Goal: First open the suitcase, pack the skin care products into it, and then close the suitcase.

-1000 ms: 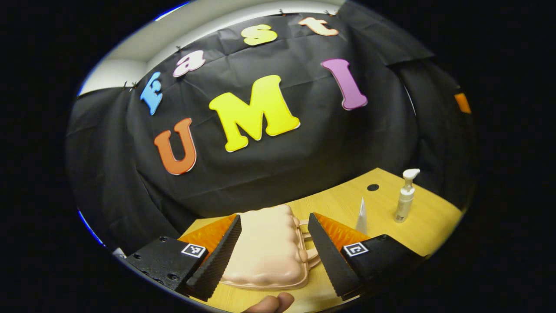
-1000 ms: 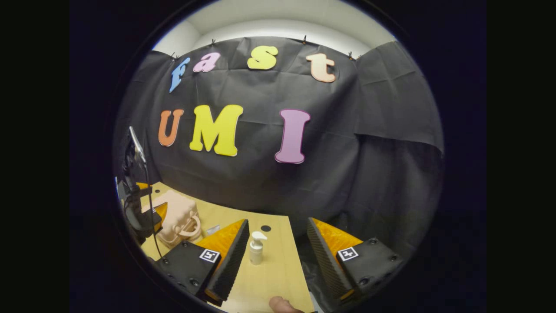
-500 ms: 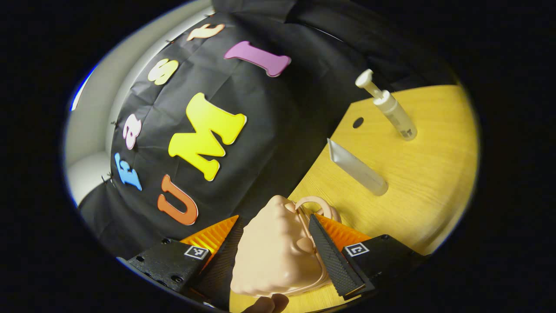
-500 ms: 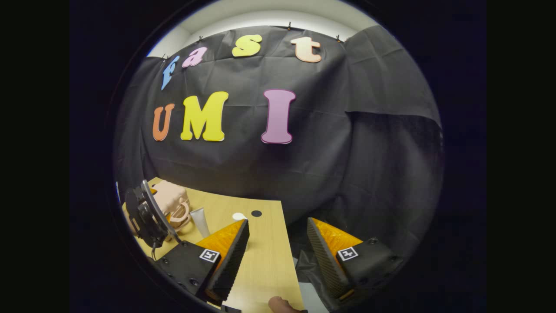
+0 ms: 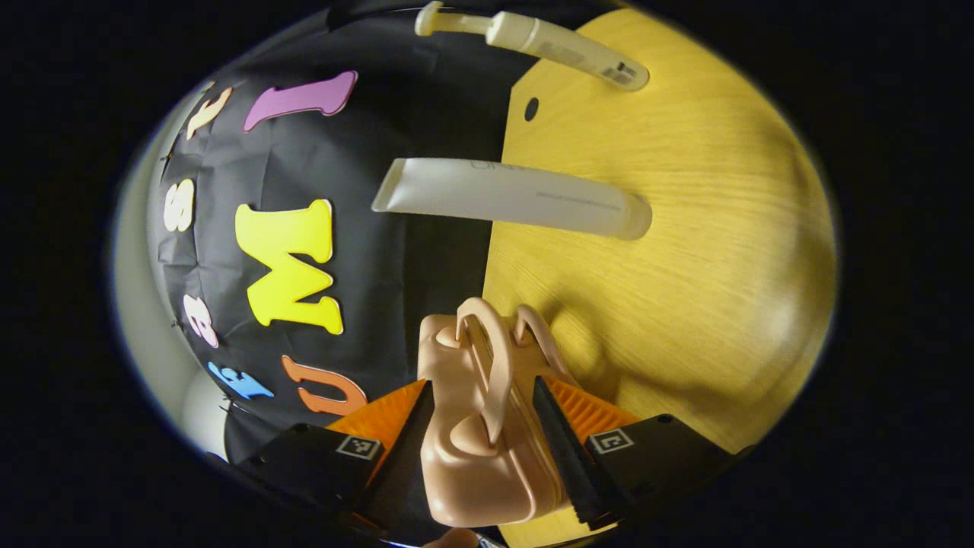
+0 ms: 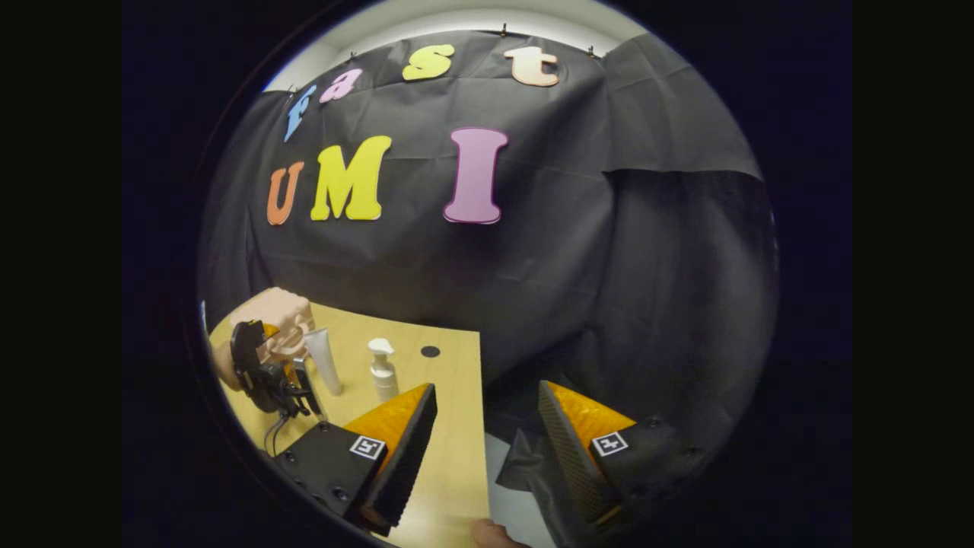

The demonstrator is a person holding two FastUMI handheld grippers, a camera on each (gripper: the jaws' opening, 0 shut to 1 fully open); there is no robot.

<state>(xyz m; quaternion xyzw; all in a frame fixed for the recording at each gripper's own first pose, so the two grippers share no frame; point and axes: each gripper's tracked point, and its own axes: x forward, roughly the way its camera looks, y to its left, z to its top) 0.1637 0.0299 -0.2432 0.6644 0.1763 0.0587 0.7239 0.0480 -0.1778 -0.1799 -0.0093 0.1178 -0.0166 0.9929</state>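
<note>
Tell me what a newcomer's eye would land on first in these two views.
First, the small peach suitcase, stood on edge with its handles toward the camera and clamped between the left gripper fingers at the bottom of the left gripper view. Next, the white tube and the pump bottle, both standing on the wooden table beyond it. In the right gripper view, the right gripper hangs open past the table's edge.

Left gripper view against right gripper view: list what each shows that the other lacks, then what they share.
Left gripper view alone: its own claw clamping the suitcase, and the twin handles close up.

Right gripper view alone: its own open claw over the table's edge with nothing between the fingers, the left claw seen from outside, and the floor beyond the table.

Shared: suitcase, tube, pump bottle, table.
</note>
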